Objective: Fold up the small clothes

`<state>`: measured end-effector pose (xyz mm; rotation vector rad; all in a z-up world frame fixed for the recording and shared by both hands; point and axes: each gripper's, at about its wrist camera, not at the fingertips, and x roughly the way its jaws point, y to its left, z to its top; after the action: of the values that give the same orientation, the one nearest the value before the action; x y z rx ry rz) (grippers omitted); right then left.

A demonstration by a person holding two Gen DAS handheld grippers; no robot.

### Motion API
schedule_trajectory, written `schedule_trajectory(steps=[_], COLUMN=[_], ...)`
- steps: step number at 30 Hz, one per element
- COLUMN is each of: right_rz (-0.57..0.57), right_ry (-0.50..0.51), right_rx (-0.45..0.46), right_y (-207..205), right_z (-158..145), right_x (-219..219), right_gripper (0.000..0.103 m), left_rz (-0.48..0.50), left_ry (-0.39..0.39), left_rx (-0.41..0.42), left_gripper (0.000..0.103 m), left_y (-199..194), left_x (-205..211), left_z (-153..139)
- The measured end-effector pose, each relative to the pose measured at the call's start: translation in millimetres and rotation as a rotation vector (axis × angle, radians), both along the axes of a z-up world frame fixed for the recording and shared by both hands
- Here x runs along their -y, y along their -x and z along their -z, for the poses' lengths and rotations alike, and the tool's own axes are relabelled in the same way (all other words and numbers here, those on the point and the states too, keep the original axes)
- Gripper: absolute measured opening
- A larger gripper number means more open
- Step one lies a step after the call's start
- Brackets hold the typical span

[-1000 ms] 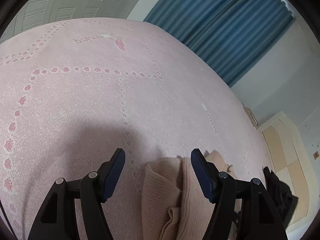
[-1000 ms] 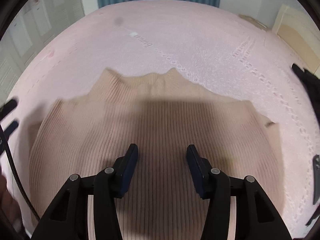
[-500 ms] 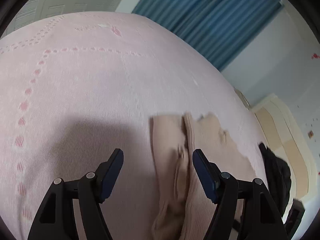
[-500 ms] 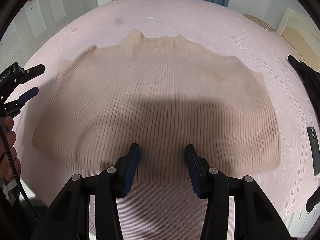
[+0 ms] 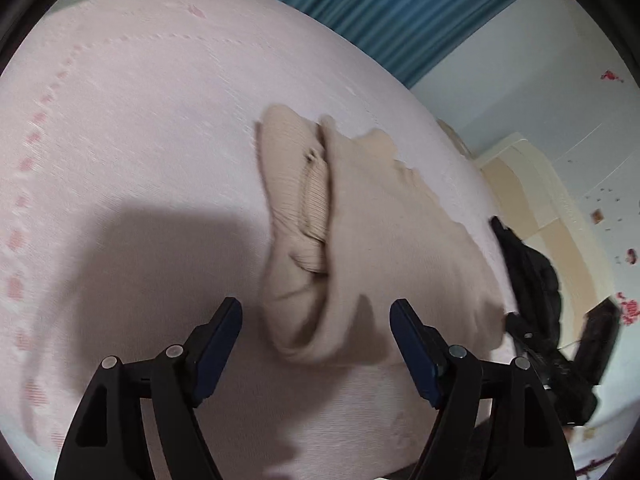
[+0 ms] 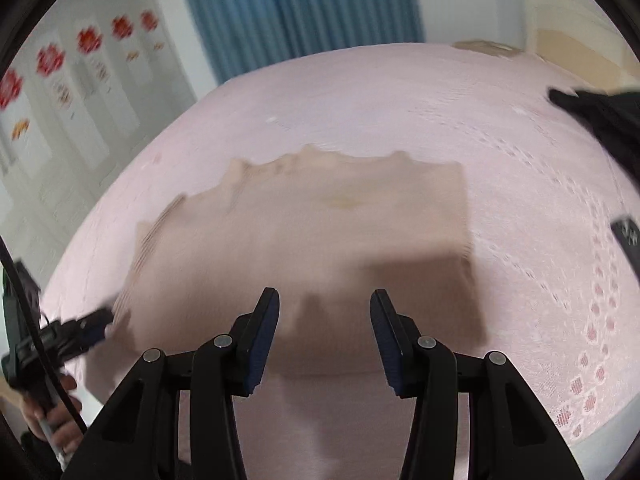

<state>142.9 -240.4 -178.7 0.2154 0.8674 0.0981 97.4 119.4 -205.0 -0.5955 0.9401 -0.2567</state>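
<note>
A beige ribbed knit top (image 6: 312, 240) lies spread on the pink bedspread (image 6: 360, 100). In the left wrist view the top (image 5: 372, 232) shows its sleeve folded in over its left side. My left gripper (image 5: 316, 334) is open and empty, just short of the top's near left corner. My right gripper (image 6: 324, 328) is open and empty, over the top's near hem. The left gripper also shows in the right wrist view (image 6: 86, 330) at the top's left edge. The right gripper also shows in the left wrist view (image 5: 532, 344) at the top's right corner.
A black garment (image 5: 528, 272) lies on the bed to the right of the top; it also shows in the right wrist view (image 6: 600, 116). A dark phone (image 6: 628, 236) lies at the right edge. Blue curtains (image 6: 296, 12) and a wardrobe stand behind the bed.
Both grippers have pulled back from the top toward the near edge of the bed, so more of the garment is in view. Both stayed open.
</note>
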Motion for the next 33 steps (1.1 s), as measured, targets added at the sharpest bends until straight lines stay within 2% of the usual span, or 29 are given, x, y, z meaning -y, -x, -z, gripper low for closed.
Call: schedule_trajectory(steps=[4, 10, 14, 16, 17, 20, 21, 23, 25, 28, 31, 33], right_rz=[0.077, 0.13, 0.15, 0.175, 0.183, 0.218, 0.241, 0.244, 0.233, 0.221, 0.208, 0.219], right_ry=[-0.059, -0.102, -0.141, -0.123, -0.121, -0.142, -0.149, -0.146, -0.127, -0.079, -0.025, 0.006], right_rx=[-0.019, 0.028, 0.036, 0.046, 0.051, 0.096, 0.147, 0.187, 0.179, 0.161, 0.15, 0.153], right_y=[-6.6, -6.7, -1.7, 2.1, 5.9, 16.6, 24.2, 30.1, 30.0, 32.2, 42.5, 53.2], right_z=[16.0, 11.7, 7.9, 5.2, 3.4, -4.5, -11.6, -20.6, -25.2, -29.2, -33.0, -36.5], right_x=[27.0, 51.1, 67.8, 76.6, 80.5, 91.7, 97.9, 106.0, 112.9, 125.5, 138.8, 150.3], right_gripper=[0.047, 0.047, 0.047, 0.047, 0.047, 0.047, 0.047, 0.047, 0.047, 0.047, 0.047, 0.047], left_rz=[-0.023, -0.072, -0.136, -0.178, -0.183, -0.197, -0.202, -0.217, -0.235, -0.2, -0.157, -0.134], left_ry=[0.084, 0.083, 0.101, 0.114, 0.096, -0.03, -0.05, -0.076, -0.101, -0.156, -0.268, -0.323], left_rx=[-0.017, -0.034, -0.066, -0.072, -0.071, -0.05, -0.05, -0.054, -0.035, 0.002, 0.015, 0.013], left_gripper=[0.073, 0.061, 0.026, 0.024, 0.023, 0.023, 0.023, 0.022, 0.022, 0.021, 0.021, 0.021], left_y=[-22.1, -48.1, -53.9, -53.5, -52.5, -53.6, -54.5, -56.9, -56.9, -58.7, -66.2, -68.9], left_x=[-0.3, 11.1, 13.7, 14.0, 16.6, 40.7, 48.1, 60.4, 78.6, 108.2, 163.1, 191.8], left_z=[6.9, 12.4, 16.7, 12.8, 9.2, -20.9, -30.6, -47.0, -72.2, -102.7, -129.0, -135.4])
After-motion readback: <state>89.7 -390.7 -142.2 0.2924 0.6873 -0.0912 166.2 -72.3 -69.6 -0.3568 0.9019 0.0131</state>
